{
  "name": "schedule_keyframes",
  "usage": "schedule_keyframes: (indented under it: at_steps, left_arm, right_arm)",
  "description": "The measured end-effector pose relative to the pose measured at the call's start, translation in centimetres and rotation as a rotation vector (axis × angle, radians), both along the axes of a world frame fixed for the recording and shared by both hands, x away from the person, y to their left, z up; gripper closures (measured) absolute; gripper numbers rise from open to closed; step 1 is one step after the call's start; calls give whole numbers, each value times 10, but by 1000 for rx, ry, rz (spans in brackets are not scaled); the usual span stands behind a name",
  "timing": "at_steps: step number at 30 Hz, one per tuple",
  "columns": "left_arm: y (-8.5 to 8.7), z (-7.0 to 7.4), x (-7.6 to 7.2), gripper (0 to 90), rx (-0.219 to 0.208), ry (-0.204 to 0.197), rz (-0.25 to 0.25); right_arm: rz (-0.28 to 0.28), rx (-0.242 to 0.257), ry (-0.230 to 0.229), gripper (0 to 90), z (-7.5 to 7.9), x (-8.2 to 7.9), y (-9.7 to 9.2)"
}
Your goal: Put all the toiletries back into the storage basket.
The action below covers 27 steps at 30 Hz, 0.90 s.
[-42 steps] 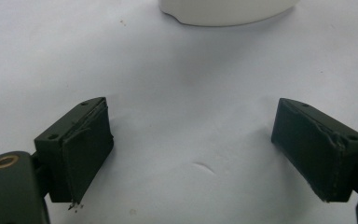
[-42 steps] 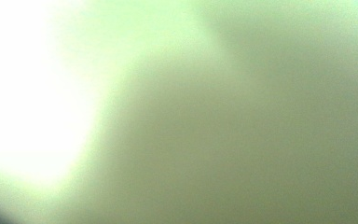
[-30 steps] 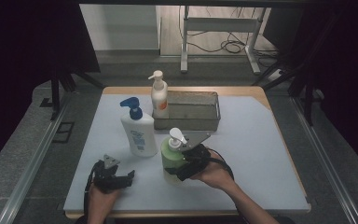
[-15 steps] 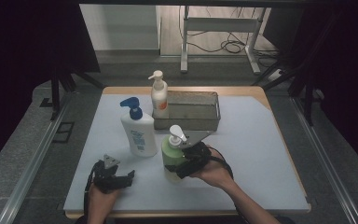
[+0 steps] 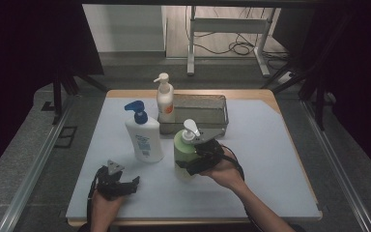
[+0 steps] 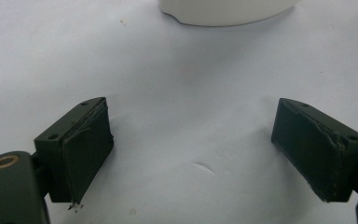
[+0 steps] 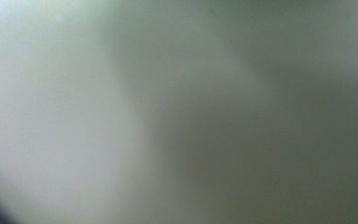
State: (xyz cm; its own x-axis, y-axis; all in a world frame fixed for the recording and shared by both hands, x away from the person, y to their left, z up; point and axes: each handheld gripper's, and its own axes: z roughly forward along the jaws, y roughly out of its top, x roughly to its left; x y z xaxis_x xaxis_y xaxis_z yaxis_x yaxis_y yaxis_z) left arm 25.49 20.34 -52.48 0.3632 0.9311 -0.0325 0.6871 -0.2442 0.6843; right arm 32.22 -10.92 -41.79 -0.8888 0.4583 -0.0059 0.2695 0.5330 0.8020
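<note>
White surface [image 5: 270,159], dark surroundings: green bottle [image 5: 184,153] stands upright near the front middle, right claw [image 5: 192,164] clenched on it. White bottle [image 5: 142,135] stands just left of it; cream bottle [image 5: 164,99] and mesh basket [image 5: 203,108] behind. Left claw [image 6: 191,149] released, spread wide, holding nothing.

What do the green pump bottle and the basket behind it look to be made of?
The green pump bottle looks like smooth, slightly translucent plastic: pale green body with soft sheen, and a white moulded pump head. The basket looks like grey wire mesh, probably metal: its walls show a fine see-through grid under a thin solid rim, though the finish is hard to judge from above.
</note>
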Motion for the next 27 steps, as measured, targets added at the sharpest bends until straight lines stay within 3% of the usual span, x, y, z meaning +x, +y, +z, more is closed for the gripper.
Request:
schedule_keyframes:
  at_steps: [27]
  left_arm:
    - [0,0,0,117,1,0,0]
  right_arm:
    - [-112,13,-20,123,19,24,-5]
